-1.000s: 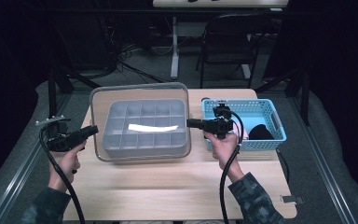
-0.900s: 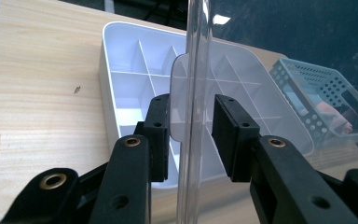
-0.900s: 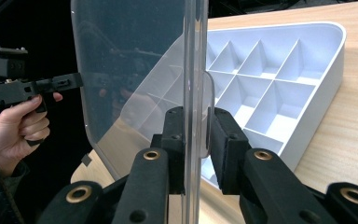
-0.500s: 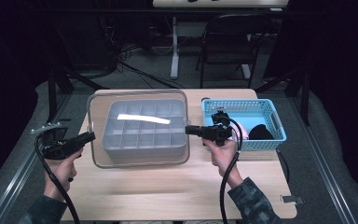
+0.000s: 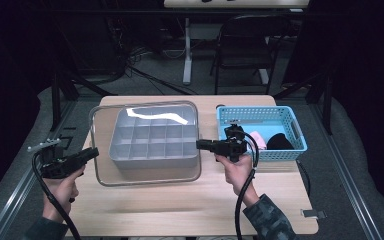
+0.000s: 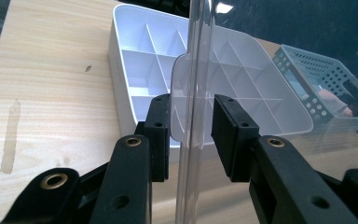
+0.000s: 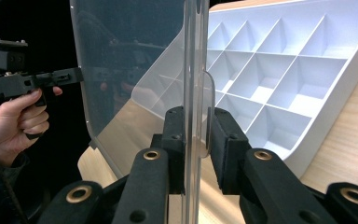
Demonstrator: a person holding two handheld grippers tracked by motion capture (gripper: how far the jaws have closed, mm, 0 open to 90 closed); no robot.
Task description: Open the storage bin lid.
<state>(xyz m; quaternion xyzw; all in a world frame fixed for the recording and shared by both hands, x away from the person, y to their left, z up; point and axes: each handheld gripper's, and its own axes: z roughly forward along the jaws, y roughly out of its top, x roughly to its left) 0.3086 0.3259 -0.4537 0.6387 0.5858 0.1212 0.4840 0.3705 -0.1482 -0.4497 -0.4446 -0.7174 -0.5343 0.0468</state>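
Observation:
A clear plastic lid [image 5: 147,176] hangs tilted over a white compartment tray [image 5: 152,140] on the wooden table [image 5: 180,210], reaching past the tray's near side. My left gripper [image 5: 94,151] is shut on the lid's left edge. In the left gripper view its pads clamp the lid's rim tab [image 6: 191,135]. My right gripper [image 5: 200,144] is shut on the lid's right edge, and its pads press the rim [image 7: 196,135] from both sides. Through the lid [image 7: 135,70] the other hand and its gripper [image 7: 74,74] show. The tray's compartments [image 7: 284,70] hold nothing.
A blue mesh basket [image 5: 260,115] stands right of the tray with a pink item [image 5: 258,140] and a black item [image 5: 280,142] in it. Cables trail from both grippers. Bare wood lies near the front edge. Chairs and a table leg stand beyond the far edge.
The lid has moved toward the near side of the table and tilted, carried by both grippers. The left hand has drifted outward and nearer; the light reflection on the lid has shifted to the far side.

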